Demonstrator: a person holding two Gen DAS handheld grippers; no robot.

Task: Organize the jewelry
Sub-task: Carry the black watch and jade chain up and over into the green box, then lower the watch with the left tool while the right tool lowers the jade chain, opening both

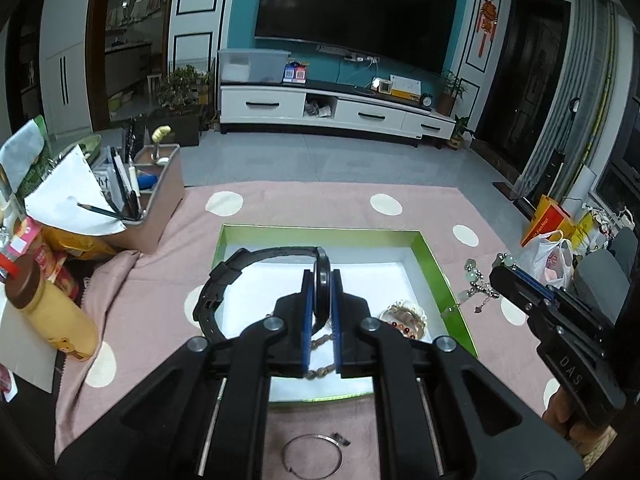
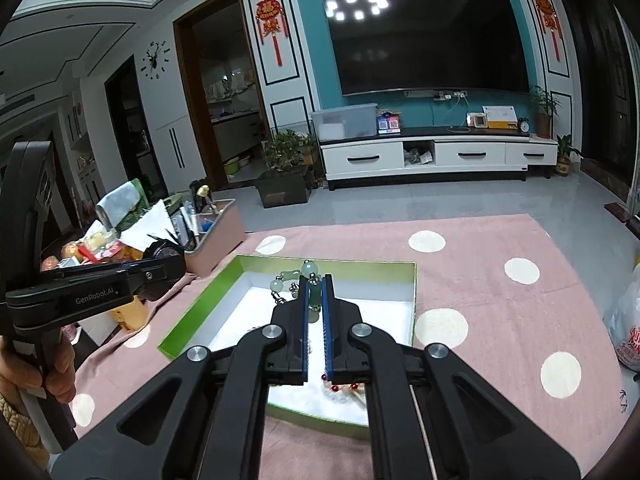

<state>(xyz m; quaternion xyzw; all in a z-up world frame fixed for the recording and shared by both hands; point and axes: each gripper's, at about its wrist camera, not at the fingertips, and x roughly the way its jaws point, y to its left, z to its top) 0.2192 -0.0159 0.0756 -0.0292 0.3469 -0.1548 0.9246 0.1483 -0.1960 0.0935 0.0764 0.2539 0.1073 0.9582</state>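
My left gripper (image 1: 321,280) is shut on a black wristwatch (image 1: 224,280), gripping its round case, and holds it above the green-rimmed white box (image 1: 320,234). My right gripper (image 2: 315,284) is shut on a jade bead ornament (image 2: 306,270) with metal charms, above the same box (image 2: 328,262). In the left wrist view the right gripper (image 1: 502,272) appears at the right with the jade beads (image 1: 474,276) hanging past the box's right rim. Inside the box lie a shell-like dish with red beads (image 1: 404,318) and a brown bead string (image 1: 320,372). A silver bangle (image 1: 312,456) lies on the pink cloth in front.
The pink dotted cloth (image 1: 304,204) covers the table. A pink organizer with pens (image 1: 152,200), a yellow bottle (image 1: 56,312) and snack packs stand at the left. Bags (image 1: 556,240) lie at the right. My left gripper (image 2: 160,268) shows at the left in the right wrist view.
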